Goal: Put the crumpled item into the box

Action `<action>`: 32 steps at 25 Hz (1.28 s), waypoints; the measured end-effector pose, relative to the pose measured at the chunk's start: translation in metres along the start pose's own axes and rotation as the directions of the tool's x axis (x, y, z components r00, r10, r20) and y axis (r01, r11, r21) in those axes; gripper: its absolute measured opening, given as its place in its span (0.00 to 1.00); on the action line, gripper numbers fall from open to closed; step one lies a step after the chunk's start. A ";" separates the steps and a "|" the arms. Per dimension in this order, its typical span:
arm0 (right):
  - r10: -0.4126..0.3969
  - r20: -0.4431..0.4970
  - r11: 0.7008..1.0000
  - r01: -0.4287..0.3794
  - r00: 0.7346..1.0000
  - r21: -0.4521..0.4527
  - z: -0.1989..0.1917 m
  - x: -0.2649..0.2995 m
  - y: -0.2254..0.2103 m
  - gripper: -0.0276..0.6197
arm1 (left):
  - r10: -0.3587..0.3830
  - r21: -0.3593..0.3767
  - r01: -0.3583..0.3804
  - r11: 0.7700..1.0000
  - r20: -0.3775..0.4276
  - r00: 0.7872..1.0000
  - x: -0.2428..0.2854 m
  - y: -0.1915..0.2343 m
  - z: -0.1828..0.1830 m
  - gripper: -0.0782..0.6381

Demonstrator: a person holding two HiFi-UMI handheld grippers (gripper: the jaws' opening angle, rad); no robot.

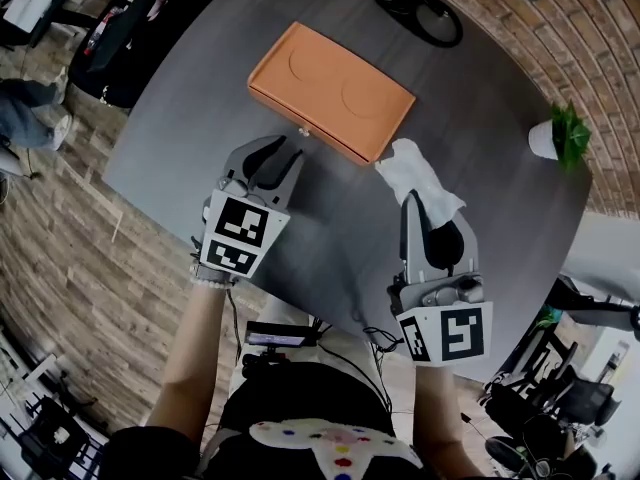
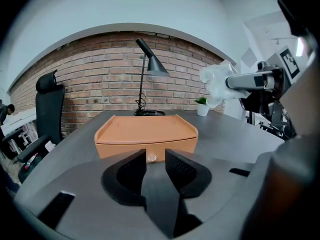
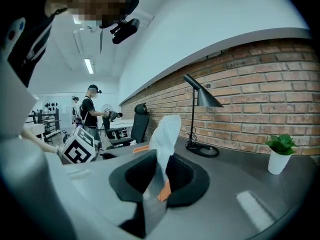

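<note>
Paper, white and crumpled (image 1: 410, 168), is squeezed tight in your right tool (image 1: 420, 211). You hold it up off the dark grey round surface (image 1: 190, 118), so it is ready to drop. The flat orange box (image 1: 330, 90) sits closed just ahead of your left tool (image 1: 279, 158). That tool's two sides stand apart with nothing between them. The small round knob (image 2: 151, 157) on the box front lines up with the gap. It looks like you mean to pinch the knob and open the box first.
</note>
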State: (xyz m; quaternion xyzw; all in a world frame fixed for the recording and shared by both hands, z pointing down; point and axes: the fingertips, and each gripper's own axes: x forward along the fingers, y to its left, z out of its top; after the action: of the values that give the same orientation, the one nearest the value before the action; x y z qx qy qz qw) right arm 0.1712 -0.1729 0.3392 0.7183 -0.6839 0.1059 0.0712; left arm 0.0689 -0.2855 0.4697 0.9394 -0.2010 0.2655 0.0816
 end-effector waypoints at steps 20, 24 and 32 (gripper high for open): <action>-0.070 -0.032 0.997 0.071 0.997 0.025 -0.020 0.009 -0.013 0.12 | -0.032 -0.024 0.029 0.999 -0.130 0.991 0.057 0.013 -0.027 0.27; -0.073 -0.031 0.997 0.074 0.997 0.027 -0.020 0.010 -0.014 0.12 | -0.030 -0.032 0.025 0.999 -0.151 0.988 0.061 0.013 -0.030 0.26; -0.084 -0.026 0.996 0.085 0.996 0.024 -0.020 0.007 -0.015 0.12 | -0.036 -0.024 0.033 0.999 -0.155 0.987 0.062 0.012 -0.032 0.22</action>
State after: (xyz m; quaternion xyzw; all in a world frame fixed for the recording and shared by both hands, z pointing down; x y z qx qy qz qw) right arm 0.1849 -0.1740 0.3608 0.7461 -0.6505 0.1206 0.0750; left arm 0.0974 -0.3090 0.5302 0.9182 -0.1808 0.3344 0.1118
